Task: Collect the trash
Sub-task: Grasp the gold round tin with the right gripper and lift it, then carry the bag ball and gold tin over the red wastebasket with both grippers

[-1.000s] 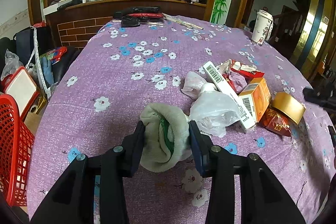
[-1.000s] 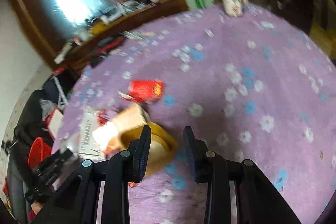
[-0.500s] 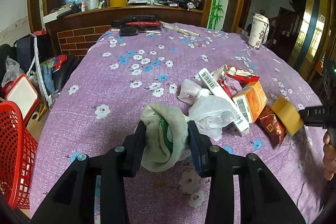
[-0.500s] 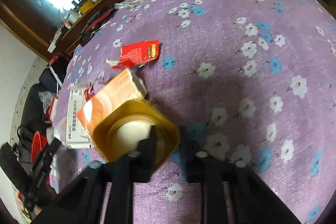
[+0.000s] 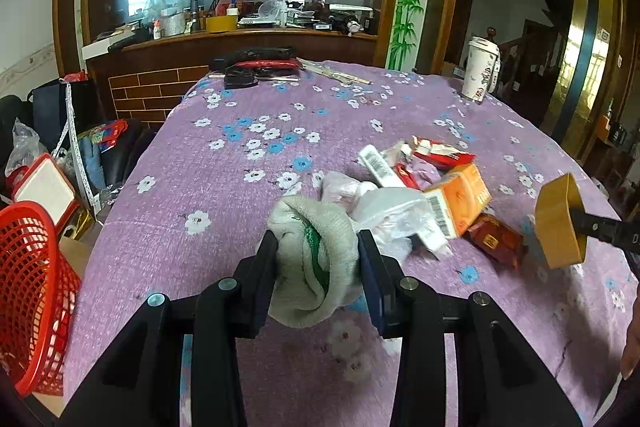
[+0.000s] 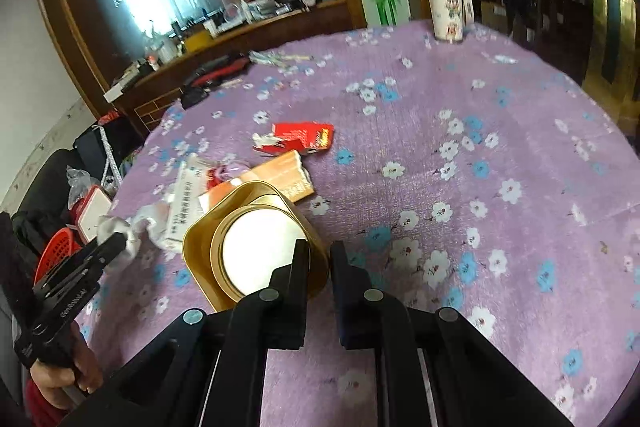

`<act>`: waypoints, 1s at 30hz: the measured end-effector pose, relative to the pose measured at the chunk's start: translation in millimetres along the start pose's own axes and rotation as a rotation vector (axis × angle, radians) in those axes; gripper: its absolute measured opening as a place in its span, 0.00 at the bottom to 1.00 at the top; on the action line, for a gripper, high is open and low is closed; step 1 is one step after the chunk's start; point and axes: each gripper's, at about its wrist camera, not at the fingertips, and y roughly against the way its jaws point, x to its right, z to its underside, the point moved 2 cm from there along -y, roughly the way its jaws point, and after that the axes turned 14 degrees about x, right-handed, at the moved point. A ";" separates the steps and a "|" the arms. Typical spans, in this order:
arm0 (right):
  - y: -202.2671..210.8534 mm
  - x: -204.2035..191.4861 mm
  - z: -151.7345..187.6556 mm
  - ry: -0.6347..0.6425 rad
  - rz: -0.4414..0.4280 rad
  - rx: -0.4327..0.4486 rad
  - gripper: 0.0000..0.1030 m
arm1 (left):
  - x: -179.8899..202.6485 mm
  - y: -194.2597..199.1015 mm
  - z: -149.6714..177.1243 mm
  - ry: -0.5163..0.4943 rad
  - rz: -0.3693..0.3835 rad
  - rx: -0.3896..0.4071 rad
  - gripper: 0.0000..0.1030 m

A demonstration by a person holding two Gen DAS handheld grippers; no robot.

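Left gripper [image 5: 318, 269] clamped on 1 grey-green cloth wad [image 5: 314, 259], squeezed mid-bundle between both fingers so nothing trails; appears lifted off the purple floral tablecloth [image 5: 224, 187], likely staged for the red basket [image 5: 32, 291] at 9 o'clock off the table edge. Right gripper [image 6: 319, 269] pinched on the near wall of 1 gold tin [image 6: 256, 247], 1 finger inside, 1 outside; edge grip probably chosen because the tin is too wide to span. Tin held tilted, open mouth toward the camera, pale base visible, raised above the pile; also seen at 3 o'clock in the left view. Remaining trash clustered at 1 o'clock of the left gripper: 1 orange carton [image 5: 460, 203], 1 white barcode box [image 5: 378, 167], 1 clear plastic bag [image 5: 394, 217], 1 dark red packet [image 5: 496, 239], 1 red wrapper [image 5: 444, 155]; smaller scraps underneath, count unclear. 1 paper cup [image 5: 482, 69] upright at 1 o'clock far edge, probably not trash. 2 items in hand, at least 5 left.
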 end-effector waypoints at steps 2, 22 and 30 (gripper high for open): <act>7.9 -4.3 1.7 0.009 -0.013 0.007 0.11 | 4.4 12.3 0.0 -0.003 0.007 0.007 0.37; 62.5 -30.6 35.3 0.026 -0.109 0.024 0.11 | 33.7 91.2 17.3 -0.038 0.042 -0.005 0.37; 75.0 -38.1 38.9 0.040 -0.128 0.032 0.11 | 34.3 107.3 17.6 -0.041 0.038 0.001 0.37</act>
